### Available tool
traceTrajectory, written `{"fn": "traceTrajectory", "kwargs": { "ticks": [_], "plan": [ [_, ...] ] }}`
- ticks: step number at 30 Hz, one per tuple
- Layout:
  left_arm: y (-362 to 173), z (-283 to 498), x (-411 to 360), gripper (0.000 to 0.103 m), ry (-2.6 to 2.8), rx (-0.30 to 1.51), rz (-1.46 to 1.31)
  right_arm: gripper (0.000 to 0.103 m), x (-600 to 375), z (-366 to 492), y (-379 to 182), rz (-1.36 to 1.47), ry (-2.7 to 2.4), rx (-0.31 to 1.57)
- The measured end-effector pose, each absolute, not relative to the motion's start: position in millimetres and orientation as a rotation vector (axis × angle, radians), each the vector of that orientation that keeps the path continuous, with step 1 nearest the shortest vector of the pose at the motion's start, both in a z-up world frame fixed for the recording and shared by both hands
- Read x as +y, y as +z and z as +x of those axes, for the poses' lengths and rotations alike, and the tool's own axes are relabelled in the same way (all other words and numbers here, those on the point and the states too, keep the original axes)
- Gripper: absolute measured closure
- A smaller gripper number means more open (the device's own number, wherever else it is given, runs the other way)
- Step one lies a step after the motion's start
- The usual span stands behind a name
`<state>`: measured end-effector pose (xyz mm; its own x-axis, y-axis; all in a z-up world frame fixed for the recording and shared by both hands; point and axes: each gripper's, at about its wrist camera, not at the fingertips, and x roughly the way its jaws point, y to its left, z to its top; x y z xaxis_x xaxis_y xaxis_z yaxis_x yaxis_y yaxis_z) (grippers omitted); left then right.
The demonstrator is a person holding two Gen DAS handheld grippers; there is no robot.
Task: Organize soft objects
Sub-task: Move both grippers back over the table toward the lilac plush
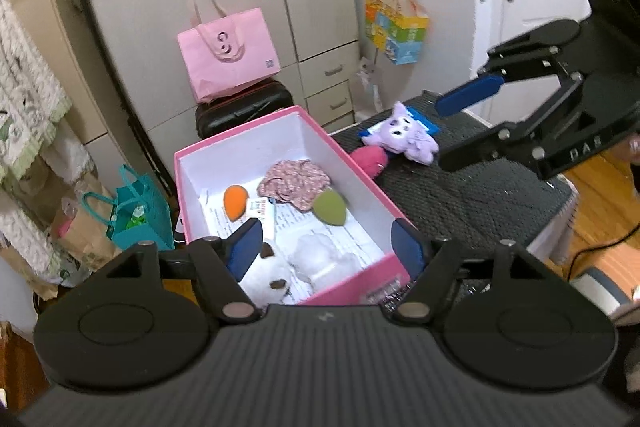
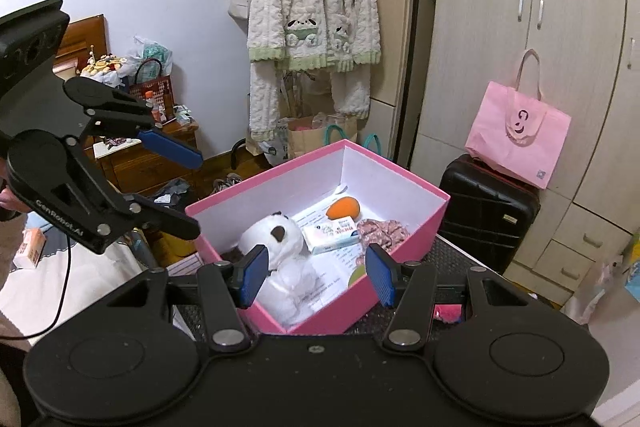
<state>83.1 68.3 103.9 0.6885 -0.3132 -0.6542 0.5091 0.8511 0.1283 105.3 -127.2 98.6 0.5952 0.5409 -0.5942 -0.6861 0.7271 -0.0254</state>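
White plush [image 2: 280, 259] lies lengthwise in pink box [image 2: 400, 183], head toward far wall.

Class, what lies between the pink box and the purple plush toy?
A pink plush lies between the pink box and purple plush toy, in the left wrist view.

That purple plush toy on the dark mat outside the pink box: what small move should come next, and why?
Probably the right gripper should dip toward the purple plush and close on it. Both grippers are open and empty, the plush and a pink soft item lie on the mat outside the pink box, and the right gripper hangs just beside the plush.
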Motion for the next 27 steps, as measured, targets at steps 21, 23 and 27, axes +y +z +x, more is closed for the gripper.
{"fn": "traceTrajectory", "kwargs": {
  "ticks": [21,23,27],
  "plan": [
    [73,54,22,0.020,-0.584,0.741,0.377,0.041,-168,40,69,-0.253,0.706,0.624],
    [67,56,18,0.018,-0.592,0.759,0.365,0.040,-172,36,63,-0.247,0.702,0.631],
    [54,62,9,0.017,-0.614,0.795,0.333,0.038,-185,34,51,-0.228,0.683,0.641]
  ]
}}
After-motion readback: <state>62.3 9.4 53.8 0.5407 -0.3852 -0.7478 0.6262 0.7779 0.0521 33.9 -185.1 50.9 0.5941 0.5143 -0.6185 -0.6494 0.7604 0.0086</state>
